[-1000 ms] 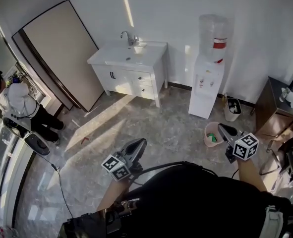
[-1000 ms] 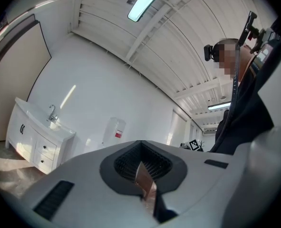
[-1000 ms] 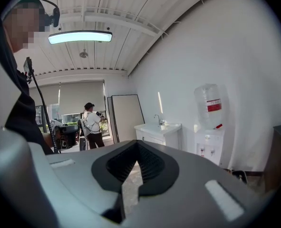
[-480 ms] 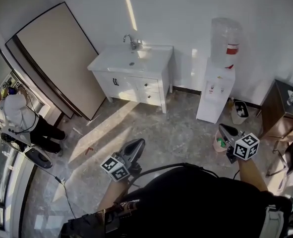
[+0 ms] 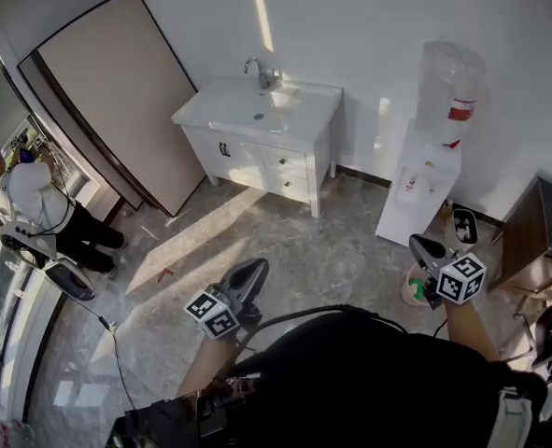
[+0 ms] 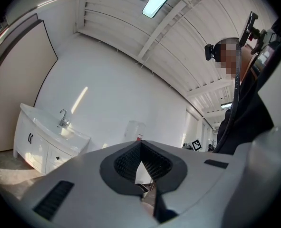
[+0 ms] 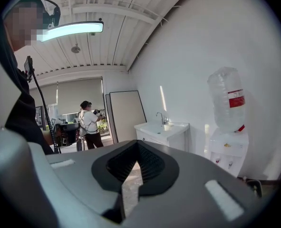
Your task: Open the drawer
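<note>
The drawer (image 5: 290, 161) is across the room from the two grippers, in the right half of the white vanity (image 5: 221, 112) that stands against the far wall. It is the upper of two stacked there, and both are shut flush with the cabinet front. A faucet (image 5: 255, 66) stands at the back of the basin. To the vanity's left a large pale board (image 5: 107, 91) leans on the wall. To its right stands a white water dispenser (image 5: 414, 194) with an upturned bottle (image 5: 453, 82) on top.

Both grippers are held low in front of the person carrying them, well apart from the vanity, with bare marbled floor (image 5: 285, 245) between. The left gripper (image 5: 255, 267) points roughly toward the cabinet. In its own view the dark ribbed pads meet at the tip (image 6: 141, 144) with nothing between them — clenched and empty. The vanity (image 6: 40, 141) shows off to that view's left.

The right gripper (image 5: 416, 244) is out to the right, near the dispenser, with a pink bucket (image 5: 412, 290) just beside it on the floor. Its jaws are likewise pressed together on nothing (image 7: 138, 144), and beyond them the vanity (image 7: 161, 128) and the bottle (image 7: 228, 101) are in sight.

Another person (image 5: 35, 203) stands by the windows at the far left — nowhere near the drawer.
</note>
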`<state>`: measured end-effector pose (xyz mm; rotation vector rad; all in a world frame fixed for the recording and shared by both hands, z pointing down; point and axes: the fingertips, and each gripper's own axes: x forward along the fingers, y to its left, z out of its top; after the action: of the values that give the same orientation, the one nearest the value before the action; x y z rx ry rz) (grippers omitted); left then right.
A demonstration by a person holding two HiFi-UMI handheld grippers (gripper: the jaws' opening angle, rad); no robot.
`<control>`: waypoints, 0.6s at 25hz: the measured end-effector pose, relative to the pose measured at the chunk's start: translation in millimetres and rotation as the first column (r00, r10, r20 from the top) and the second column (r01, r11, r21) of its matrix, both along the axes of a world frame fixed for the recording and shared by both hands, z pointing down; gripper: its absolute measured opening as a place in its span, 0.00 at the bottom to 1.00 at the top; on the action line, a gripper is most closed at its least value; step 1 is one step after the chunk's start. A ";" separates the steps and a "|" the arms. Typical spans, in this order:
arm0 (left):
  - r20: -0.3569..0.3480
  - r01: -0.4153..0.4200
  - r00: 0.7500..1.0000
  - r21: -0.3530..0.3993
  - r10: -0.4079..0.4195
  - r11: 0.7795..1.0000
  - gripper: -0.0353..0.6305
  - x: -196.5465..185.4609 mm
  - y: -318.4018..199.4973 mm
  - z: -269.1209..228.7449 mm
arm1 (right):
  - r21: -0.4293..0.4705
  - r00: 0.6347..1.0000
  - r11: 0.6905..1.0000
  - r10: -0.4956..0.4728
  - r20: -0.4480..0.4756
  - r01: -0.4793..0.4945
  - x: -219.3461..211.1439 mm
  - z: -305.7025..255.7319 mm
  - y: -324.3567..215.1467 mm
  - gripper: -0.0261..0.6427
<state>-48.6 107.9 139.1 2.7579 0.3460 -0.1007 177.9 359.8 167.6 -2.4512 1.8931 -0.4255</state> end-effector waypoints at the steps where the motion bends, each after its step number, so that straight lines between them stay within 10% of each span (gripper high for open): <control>1: -0.001 0.012 1.000 0.001 -0.012 1.000 0.05 15.4 4.2 -2.1 | -0.002 1.000 1.000 -0.015 -0.004 0.015 17.2 0.3 -0.5 0.04; 15: 0.011 0.133 0.991 0.002 -0.133 0.991 0.05 171.6 49.9 -12.1 | 0.020 0.984 0.984 -0.179 0.004 0.179 198.9 -3.8 -16.7 0.04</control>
<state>123.0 157.8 127.0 2.7797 0.1587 -0.1184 376.7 343.1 163.8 -2.2737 2.1140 -0.4148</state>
